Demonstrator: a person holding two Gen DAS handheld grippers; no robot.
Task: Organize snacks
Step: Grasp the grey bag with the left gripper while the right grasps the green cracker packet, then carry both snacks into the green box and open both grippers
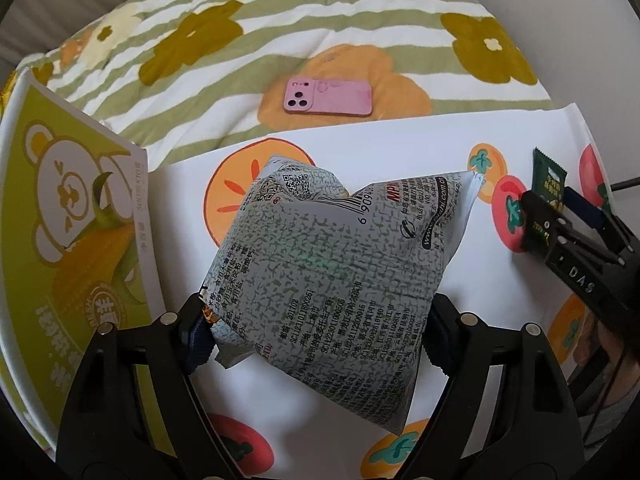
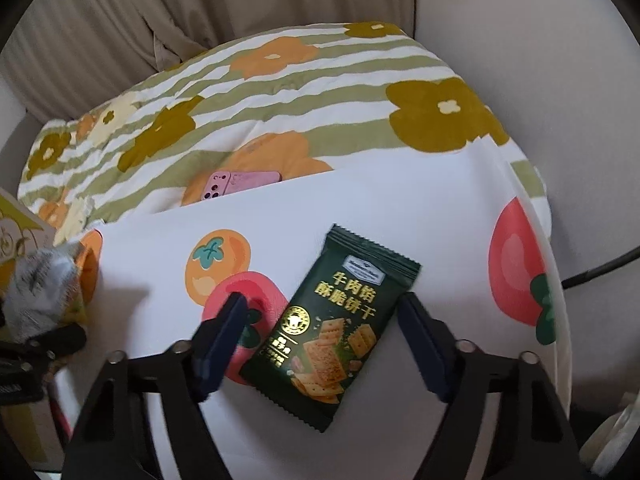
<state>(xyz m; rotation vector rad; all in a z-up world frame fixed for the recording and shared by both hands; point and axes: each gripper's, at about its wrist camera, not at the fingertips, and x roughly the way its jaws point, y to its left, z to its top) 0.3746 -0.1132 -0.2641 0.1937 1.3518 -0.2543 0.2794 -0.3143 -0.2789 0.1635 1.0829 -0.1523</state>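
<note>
My left gripper is shut on a puffy silver snack bag with printed text and a barcode, held above the white fruit-print cloth. The same bag shows at the left edge of the right wrist view. A dark green cracker packet lies flat on the cloth. My right gripper is open, with its fingers on either side of the packet and not touching it. The right gripper and the green packet also show at the right of the left wrist view.
A green and white cardboard box with a bear drawing stands at the left. A pink phone lies on the green-striped flowered blanket behind the cloth. A black cable runs off at the right.
</note>
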